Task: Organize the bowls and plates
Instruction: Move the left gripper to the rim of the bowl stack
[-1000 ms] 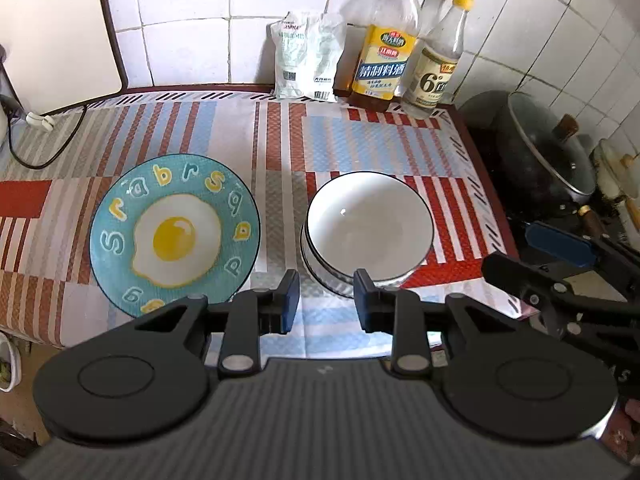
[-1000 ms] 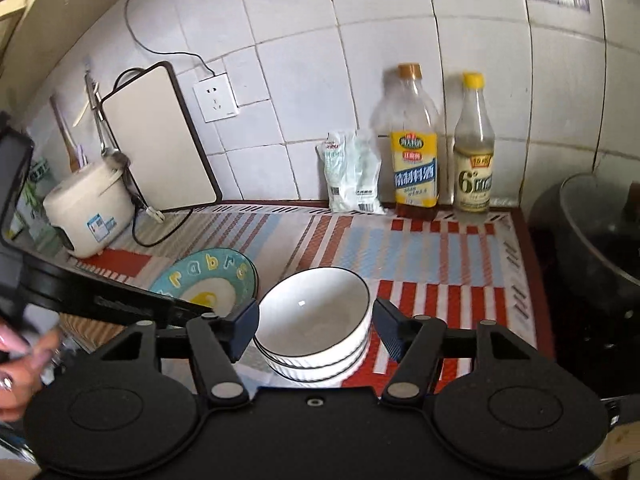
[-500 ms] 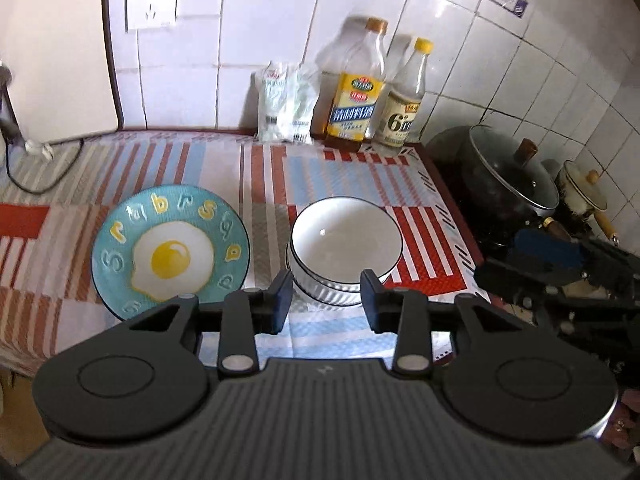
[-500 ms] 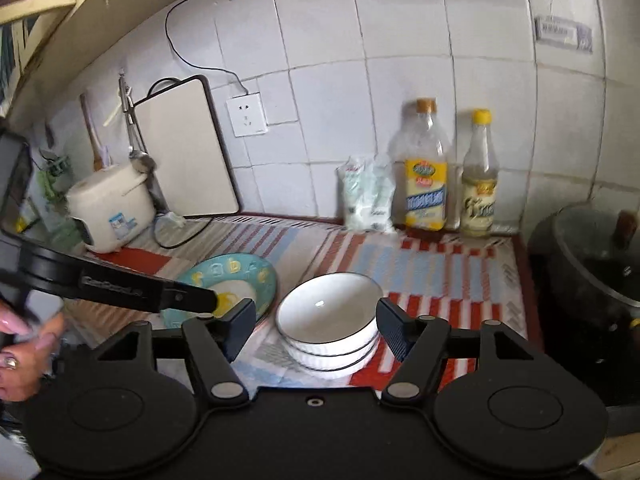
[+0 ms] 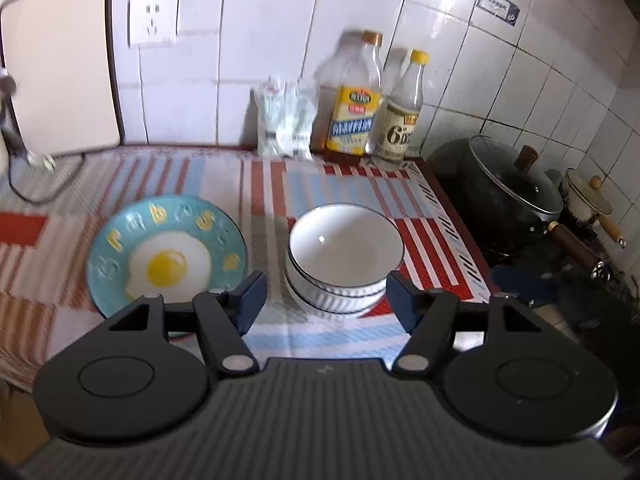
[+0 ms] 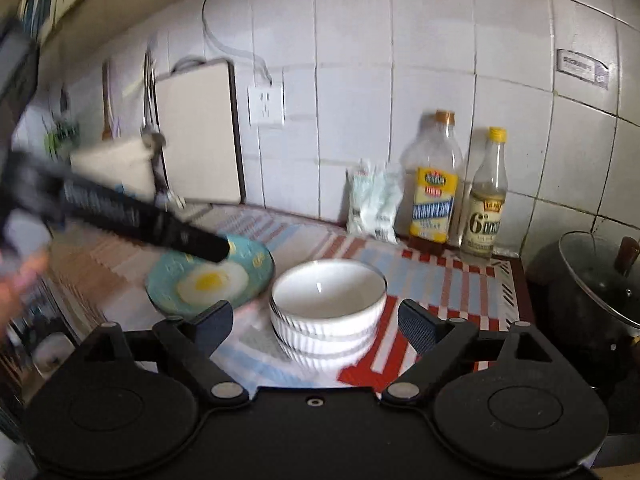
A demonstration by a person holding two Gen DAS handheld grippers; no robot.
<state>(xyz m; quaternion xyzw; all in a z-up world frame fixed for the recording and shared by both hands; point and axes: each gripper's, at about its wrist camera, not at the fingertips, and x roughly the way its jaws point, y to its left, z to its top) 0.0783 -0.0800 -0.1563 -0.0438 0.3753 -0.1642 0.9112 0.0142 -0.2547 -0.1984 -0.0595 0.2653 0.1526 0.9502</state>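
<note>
A stack of white ribbed bowls (image 5: 346, 258) with dark rims sits on the striped cloth; it also shows in the right wrist view (image 6: 329, 312). A teal plate with a fried-egg print (image 5: 166, 258) lies flat to its left, also in the right wrist view (image 6: 210, 280). My left gripper (image 5: 322, 300) is open and empty, held above and in front of the bowls. My right gripper (image 6: 314, 326) is open and empty, in front of the bowls. The left gripper's body (image 6: 120, 216) crosses the right wrist view above the plate.
Two bottles (image 5: 354, 96) and a white packet (image 5: 286, 118) stand against the tiled wall. A lidded black pot (image 5: 508, 196) and a small pan (image 5: 588, 202) sit to the right. A white board (image 5: 60, 64), a socket and a cord are at the back left.
Both grippers have pulled back and up from the counter. The left gripper's jaws have opened wider. The bowls and plate have not moved.
</note>
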